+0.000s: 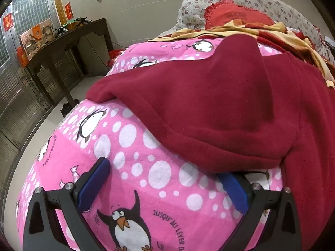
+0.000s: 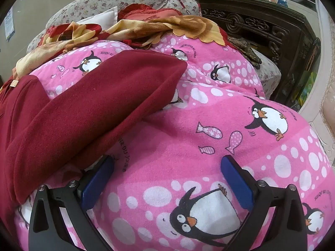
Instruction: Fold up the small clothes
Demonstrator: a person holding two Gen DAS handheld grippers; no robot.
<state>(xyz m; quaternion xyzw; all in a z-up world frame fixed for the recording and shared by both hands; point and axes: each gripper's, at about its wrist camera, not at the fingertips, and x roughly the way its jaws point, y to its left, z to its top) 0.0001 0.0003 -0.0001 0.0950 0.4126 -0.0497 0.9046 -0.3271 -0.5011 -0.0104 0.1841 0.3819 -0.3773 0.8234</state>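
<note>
A dark red fleece garment [image 1: 219, 104] lies spread on a pink penguin-print sheet [image 1: 146, 167]. In the left wrist view its sleeve reaches up and left, and its lower hem hangs over my right fingertip. My left gripper [image 1: 165, 167] is open, low over the sheet just in front of that hem. In the right wrist view the same garment [image 2: 83, 108] lies at the left with a sleeve pointing up and right. My right gripper [image 2: 167, 163] is open over bare sheet [image 2: 188, 129], its left finger beside the garment's edge.
A yellow and red blanket [image 2: 146, 29] is heaped at the back with floral pillows [image 1: 240, 2] and a red cushion [image 1: 234, 16]. A dark wooden table [image 1: 69, 39] stands at the left, a carved dark cabinet [image 2: 261, 27] at the right. The bed edge drops to a pale floor [image 1: 41, 129].
</note>
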